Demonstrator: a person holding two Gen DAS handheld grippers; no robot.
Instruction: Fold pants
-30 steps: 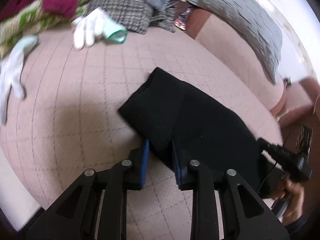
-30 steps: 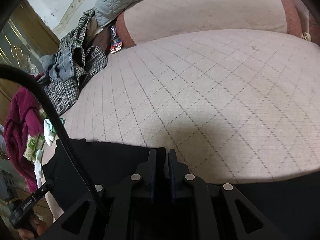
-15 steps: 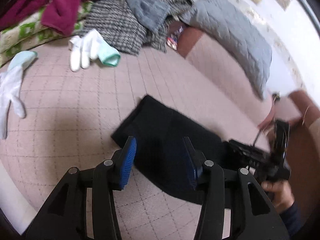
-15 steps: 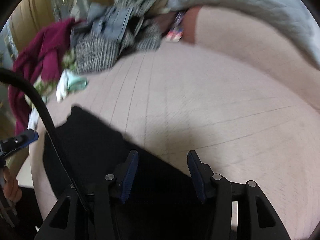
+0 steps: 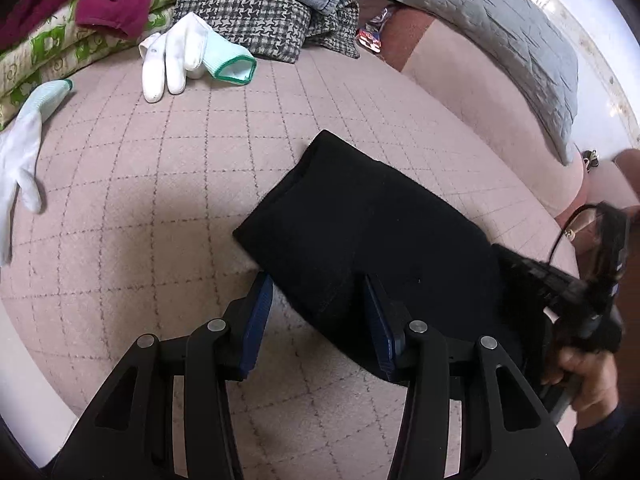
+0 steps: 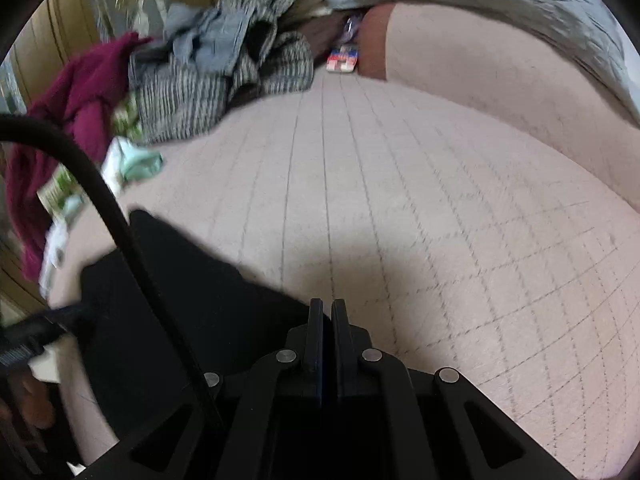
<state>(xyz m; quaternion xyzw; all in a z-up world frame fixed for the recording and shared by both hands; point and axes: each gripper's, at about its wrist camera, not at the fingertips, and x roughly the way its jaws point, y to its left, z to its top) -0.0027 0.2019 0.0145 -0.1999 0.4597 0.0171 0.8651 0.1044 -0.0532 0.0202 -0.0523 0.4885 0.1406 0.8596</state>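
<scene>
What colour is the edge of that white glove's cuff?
Green. The white glove has a pale mint cuff trimmed in green, clearest in the left wrist view.

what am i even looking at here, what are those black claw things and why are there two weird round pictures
Each picture comes from a wide-angle camera mounted on a hand-held gripper, looking along its two fingers. A person holds one in each hand; there is no robot arm.

In the left camera's picture, the left gripper is open, its blue-padded fingers on either side of the near edge of the folded black pants. The pants lie on a pink quilted bed.

In the right camera's picture, the right gripper is closed; whether it pinches cloth is unclear.

Farther back are white gloves, a pile of clothes and a grey quilt.
</scene>
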